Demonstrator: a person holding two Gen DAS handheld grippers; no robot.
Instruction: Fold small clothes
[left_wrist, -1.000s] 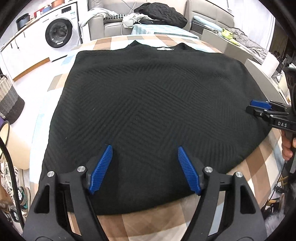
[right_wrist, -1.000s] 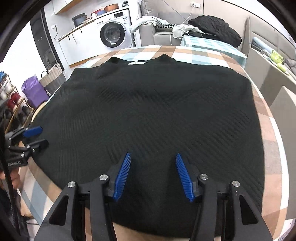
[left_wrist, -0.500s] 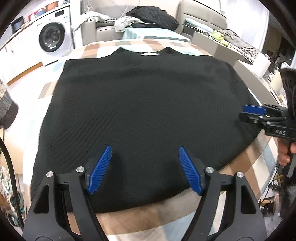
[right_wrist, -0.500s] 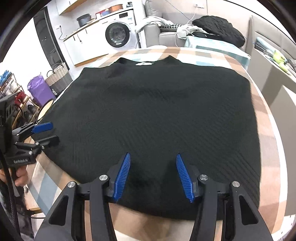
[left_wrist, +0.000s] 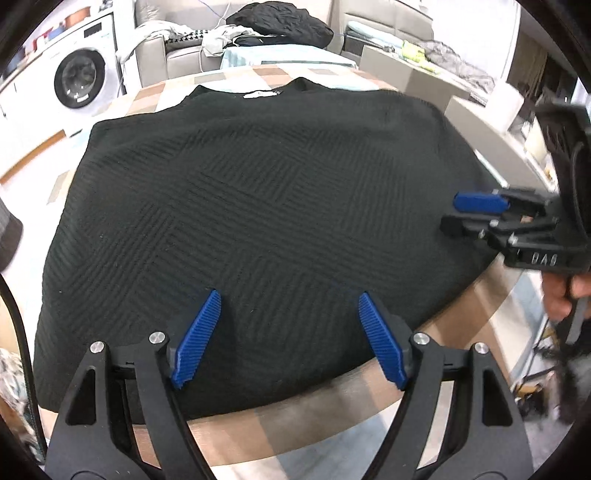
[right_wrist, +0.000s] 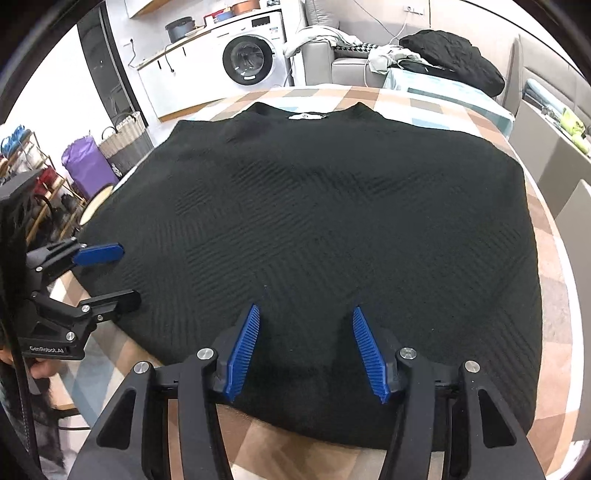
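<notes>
Sweater (left_wrist: 258, 206) flat on table (left_wrist: 295, 435) — collar far, hem nearest claws

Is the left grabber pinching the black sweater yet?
Apart. In the left wrist view the left gripper is wide open above the black sweater, nothing between its fingers; the right wrist view agrees.

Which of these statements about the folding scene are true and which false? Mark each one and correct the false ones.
1. The black sweater lies spread flat on the checked tablecloth. True.
2. The left gripper is clamped on the hem. False: its jaws stand open, holding nothing.
3. The right gripper is open. True.
4. The sweater's white neck label lies at the near edge. False: it is at the far edge.
5. A washing machine stands beyond the table. True.
</notes>
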